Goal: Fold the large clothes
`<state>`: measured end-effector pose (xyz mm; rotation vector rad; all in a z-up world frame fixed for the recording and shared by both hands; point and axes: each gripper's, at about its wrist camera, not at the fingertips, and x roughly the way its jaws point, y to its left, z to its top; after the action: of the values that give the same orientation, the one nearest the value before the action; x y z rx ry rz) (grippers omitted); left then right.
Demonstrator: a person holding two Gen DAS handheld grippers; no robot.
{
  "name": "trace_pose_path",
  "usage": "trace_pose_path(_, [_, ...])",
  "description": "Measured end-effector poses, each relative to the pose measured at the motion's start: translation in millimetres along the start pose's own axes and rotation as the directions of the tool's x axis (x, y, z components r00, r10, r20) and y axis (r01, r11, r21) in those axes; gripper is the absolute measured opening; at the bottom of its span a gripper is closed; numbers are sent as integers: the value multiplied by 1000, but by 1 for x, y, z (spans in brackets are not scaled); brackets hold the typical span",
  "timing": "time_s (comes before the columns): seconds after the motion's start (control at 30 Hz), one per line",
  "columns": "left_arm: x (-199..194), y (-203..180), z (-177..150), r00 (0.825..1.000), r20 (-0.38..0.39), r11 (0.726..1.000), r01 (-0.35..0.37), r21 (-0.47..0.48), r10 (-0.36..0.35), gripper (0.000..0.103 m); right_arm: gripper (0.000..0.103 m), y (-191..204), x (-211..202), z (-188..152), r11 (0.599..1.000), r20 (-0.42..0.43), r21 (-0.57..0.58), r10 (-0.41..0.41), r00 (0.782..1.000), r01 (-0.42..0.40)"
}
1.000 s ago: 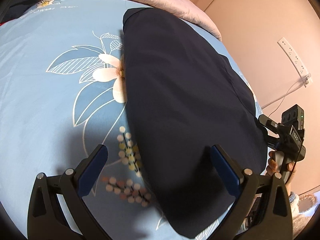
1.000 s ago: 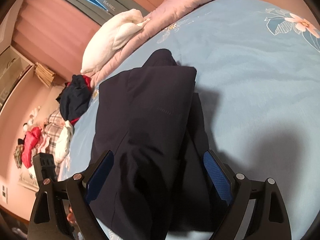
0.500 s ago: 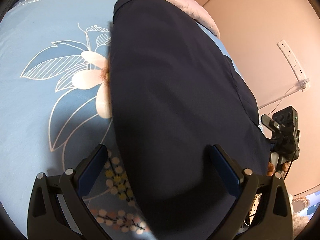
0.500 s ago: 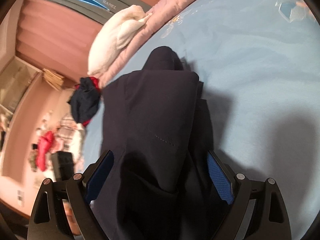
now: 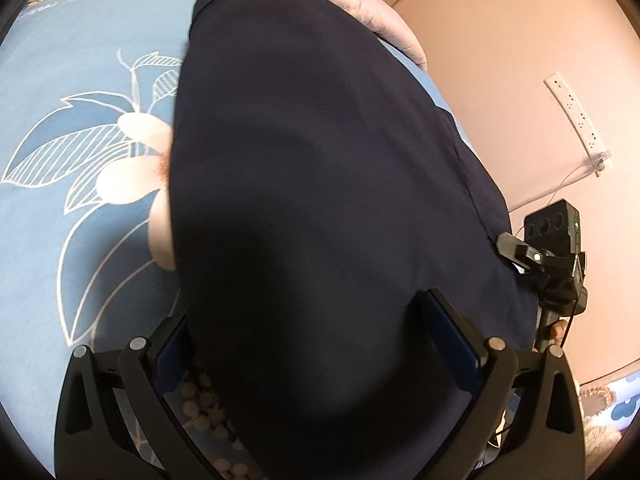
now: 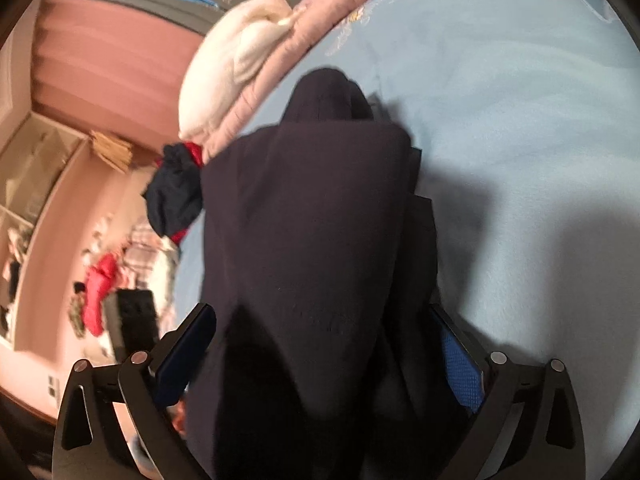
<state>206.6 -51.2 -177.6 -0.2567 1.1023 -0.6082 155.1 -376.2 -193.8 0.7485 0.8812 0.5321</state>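
A: Which step is in hand?

B: I judge a fold is being prepared. The dark navy garment [image 5: 320, 200] lies on the blue flowered bed sheet [image 5: 80, 60], directly ahead of the left tool [image 5: 316, 344] and the right tool [image 6: 320, 344]. Both stand wide, with the cloth between their fingers.

A: And next?

B: Probably close on the near edge and carry it forward.

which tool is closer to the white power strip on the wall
Right. The right tool is at the dark garment's wall-side edge, nearest the power strip; the left tool is farther in over the bed, across the garment.
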Motion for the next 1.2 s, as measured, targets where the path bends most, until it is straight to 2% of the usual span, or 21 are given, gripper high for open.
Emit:
trace_pose_path(0.27, [17,-18,2,1000,-13,1000,14,26,-13,102,102,6,16,10,996,-29,-85,-22,999,19])
trace_pose_path(0.67, [30,-38,13,999,-32,999,24,46,-22,102,95,5,13,5,992,26,-121,-40,999,43])
trace_pose_path(0.73, [29,-38,9,1000,-24,999,20,49,-19,102,91,7,14,4,990,35,-131,-55,998,59])
trace_pose_path(0.9, [33,-50,11,1000,-21,998,-4,65,5,101,70,10,14,2,984,54,-152,-87,995,94])
trace_pose_path(1.0, [29,-50,9,999,-13,997,-29,73,30,99,58,13,14,2,979,50,-170,-103,993,111])
trace_pose_path(1.2, [27,-57,7,999,13,997,-45,64,45,90,41,28,15,-5,960,77,-230,-146,986,160])
